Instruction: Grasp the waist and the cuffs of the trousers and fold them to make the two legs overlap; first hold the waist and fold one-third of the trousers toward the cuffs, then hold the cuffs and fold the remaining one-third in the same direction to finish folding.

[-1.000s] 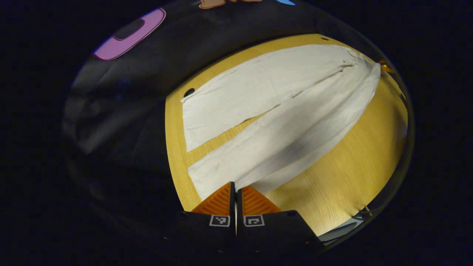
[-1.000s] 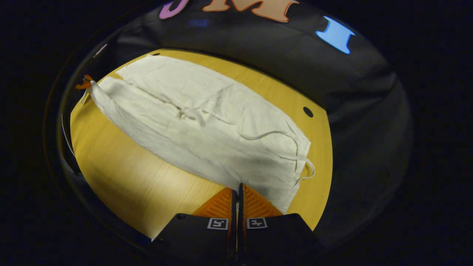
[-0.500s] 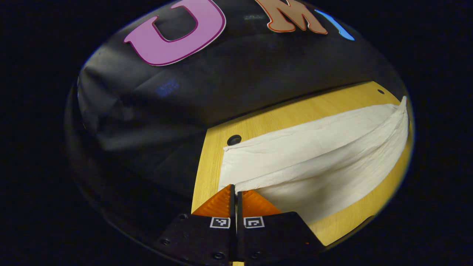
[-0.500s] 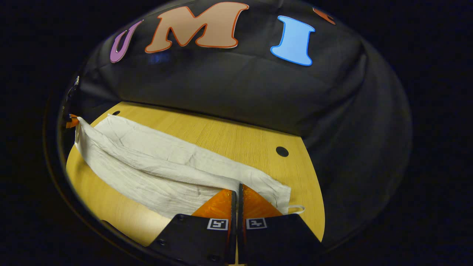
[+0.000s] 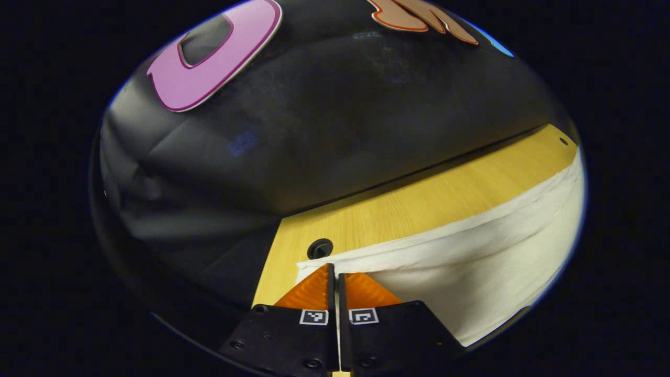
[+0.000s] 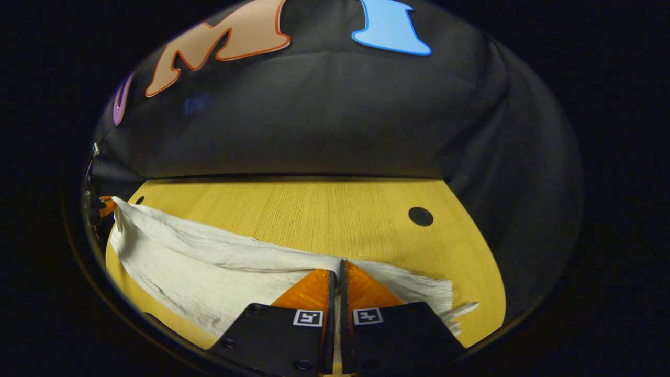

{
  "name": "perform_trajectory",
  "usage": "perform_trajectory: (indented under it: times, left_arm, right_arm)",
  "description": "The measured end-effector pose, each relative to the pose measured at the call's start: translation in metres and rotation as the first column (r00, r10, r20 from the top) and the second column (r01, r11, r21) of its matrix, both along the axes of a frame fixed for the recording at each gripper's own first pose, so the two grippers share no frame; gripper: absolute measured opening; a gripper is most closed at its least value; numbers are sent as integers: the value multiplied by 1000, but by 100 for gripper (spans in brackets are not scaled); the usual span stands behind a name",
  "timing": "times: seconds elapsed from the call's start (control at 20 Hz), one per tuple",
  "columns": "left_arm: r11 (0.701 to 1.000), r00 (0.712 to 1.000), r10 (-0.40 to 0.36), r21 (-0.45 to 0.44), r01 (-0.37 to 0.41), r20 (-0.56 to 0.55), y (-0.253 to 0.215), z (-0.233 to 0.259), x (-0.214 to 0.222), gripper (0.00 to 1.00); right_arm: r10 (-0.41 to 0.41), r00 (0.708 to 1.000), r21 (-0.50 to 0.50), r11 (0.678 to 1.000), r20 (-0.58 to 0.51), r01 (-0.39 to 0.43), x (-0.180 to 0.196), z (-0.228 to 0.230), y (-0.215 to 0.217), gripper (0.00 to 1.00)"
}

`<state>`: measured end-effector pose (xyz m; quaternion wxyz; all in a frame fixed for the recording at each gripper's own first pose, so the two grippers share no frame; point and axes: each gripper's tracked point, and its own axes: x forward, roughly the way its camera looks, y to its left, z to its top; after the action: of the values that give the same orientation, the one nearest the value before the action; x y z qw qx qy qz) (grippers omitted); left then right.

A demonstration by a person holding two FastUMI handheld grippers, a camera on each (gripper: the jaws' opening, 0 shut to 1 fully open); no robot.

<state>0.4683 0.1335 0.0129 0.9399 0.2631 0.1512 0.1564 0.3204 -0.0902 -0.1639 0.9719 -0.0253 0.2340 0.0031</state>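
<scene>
Both grippers were pinching the white trousers point(image 5: 471, 262): the left gripper point(image 5: 335, 275) at the cuff, the right gripper point(image 6: 337, 272) at the waist, above the wooden bench point(image 6: 314, 209)

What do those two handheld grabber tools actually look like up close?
Each has two wedge-shaped, ribbed fingers on blocky black mounts held with small screws. The left gripper and the right gripper each carry a small square black-and-white coded marker on each mount.
</scene>
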Motion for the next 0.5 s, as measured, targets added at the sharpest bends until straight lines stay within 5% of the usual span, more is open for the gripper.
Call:
perform_trajectory:
  times: [0.1, 0.2, 0.3, 0.35, 0.5]
  left_arm:
    - [999, 1000, 14, -43, -12, 26, -1, -10, 8, 10]
    - [996, 998, 24, -84, -19, 59, -3, -15, 11, 53]
    - [991, 993, 43, -134, -27, 112, -8, -6, 3, 96]
    - [986, 990, 45, -167, -22, 132, -11, -1, 2, 96]
    - [969, 982, 57, -247, -10, 182, -13, 8, -1, 97]
  right_arm:
    - [-5, 1000, 36, 999, -12, 6, 8, -10, 2, 11]
    - [-17, 1000, 72, 997, -17, 18, 10, -10, 2, 16]
    - [-28, 999, 116, 993, -16, 30, 8, -7, 1, 67]
    - [-37, 999, 134, 990, -10, 38, 3, -1, -2, 92]
    - [-90, 996, 169, 982, 18, 85, -16, 17, -29, 96]
